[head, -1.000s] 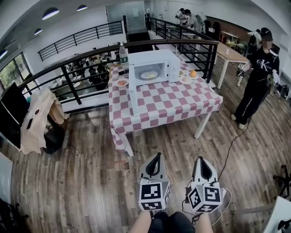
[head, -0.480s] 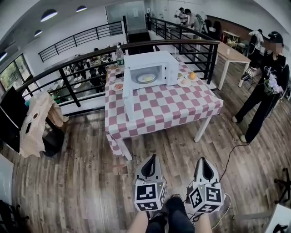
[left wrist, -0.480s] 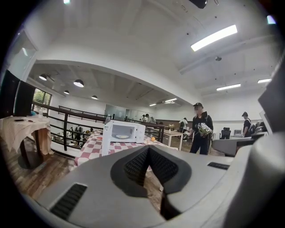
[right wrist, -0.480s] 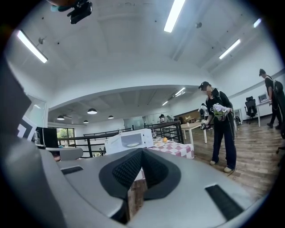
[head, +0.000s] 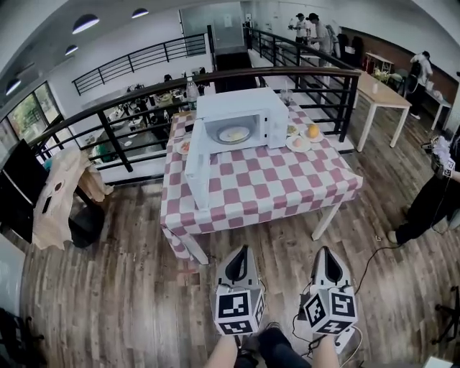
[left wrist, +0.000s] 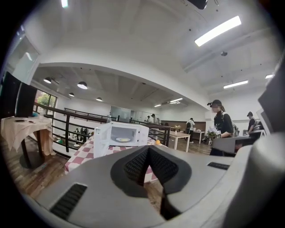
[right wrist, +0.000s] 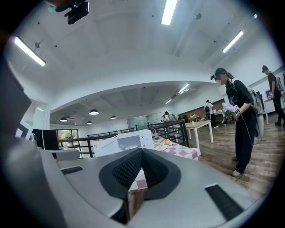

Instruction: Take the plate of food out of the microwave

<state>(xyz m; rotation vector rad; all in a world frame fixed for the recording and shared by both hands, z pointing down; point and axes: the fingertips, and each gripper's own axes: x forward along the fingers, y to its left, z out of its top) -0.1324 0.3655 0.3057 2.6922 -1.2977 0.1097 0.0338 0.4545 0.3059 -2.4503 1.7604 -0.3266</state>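
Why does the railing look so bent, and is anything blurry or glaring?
Head view: wide lens bows the railing; even light, sharp. Left gripper view: dark round border, microwave small but clear. Right gripper view: ceiling strip light blown white.

No words, brand names or numbers can be read anywhere. The only printed signs are black-and-white square code patterns on the cubes of the left gripper [head: 240, 253] and the right gripper [head: 325, 253]; they are coded blocks, not letters. Any marking on the microwave [head: 241, 121], well ahead of both grippers on the desk [head: 287, 180], is too small to make out.
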